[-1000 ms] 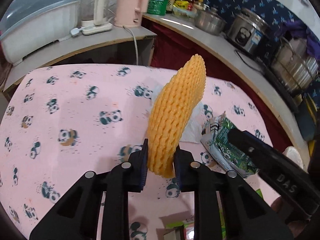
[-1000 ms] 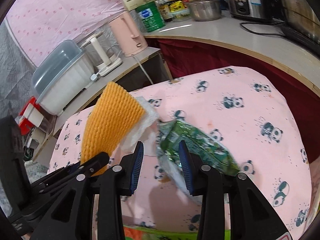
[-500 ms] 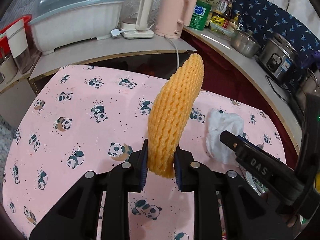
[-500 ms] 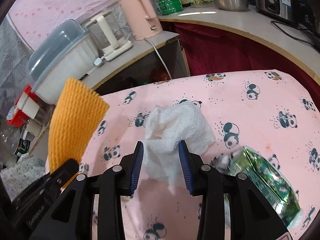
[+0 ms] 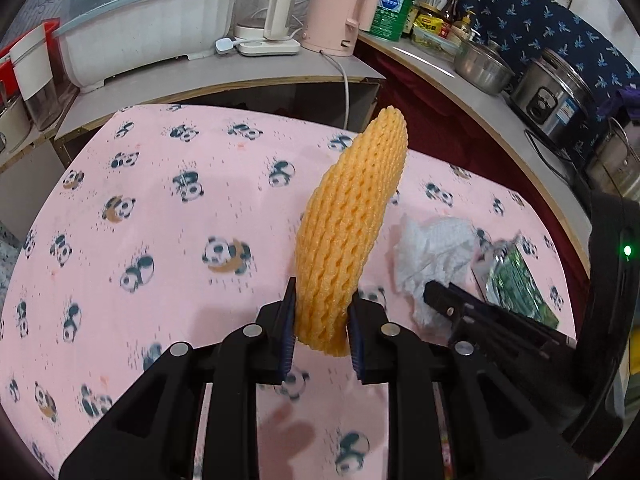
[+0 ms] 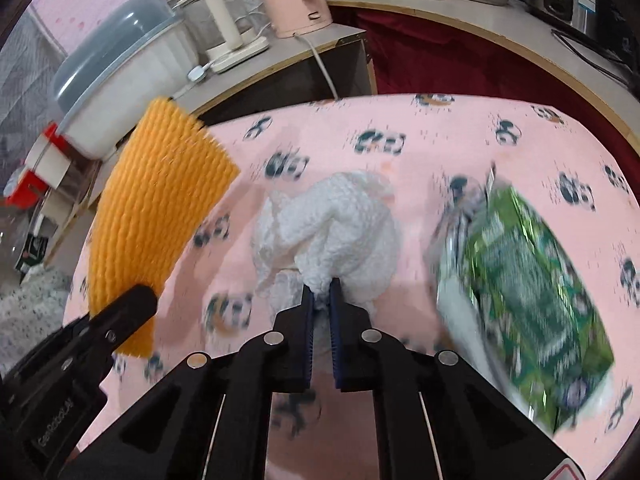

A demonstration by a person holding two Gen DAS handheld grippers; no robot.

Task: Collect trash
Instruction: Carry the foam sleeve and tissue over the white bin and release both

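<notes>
Trash is spread over a table with a pink panda-print cloth: a crumpled white paper towel, a green foil wrapper and an orange foam net. The foam net is off the cloth, standing up from the left gripper, whose jaws are squeezed against its lower end on both sides. In the right wrist view the same net shows as a flat orange sheet at the left, above the left gripper's black arm.

The right gripper points steeply down at the paper towel, and its jaws have come almost together on a pinch of the towel's near edge; the rest of the towel bunches out just beyond the fingertips, resting on the cloth. The green wrapper lies on the cloth just to the right of the towel, near the right gripper but not touched by it.

Behind the table, a counter holds a pink kettle, a white blender and a covered dish rack.
</notes>
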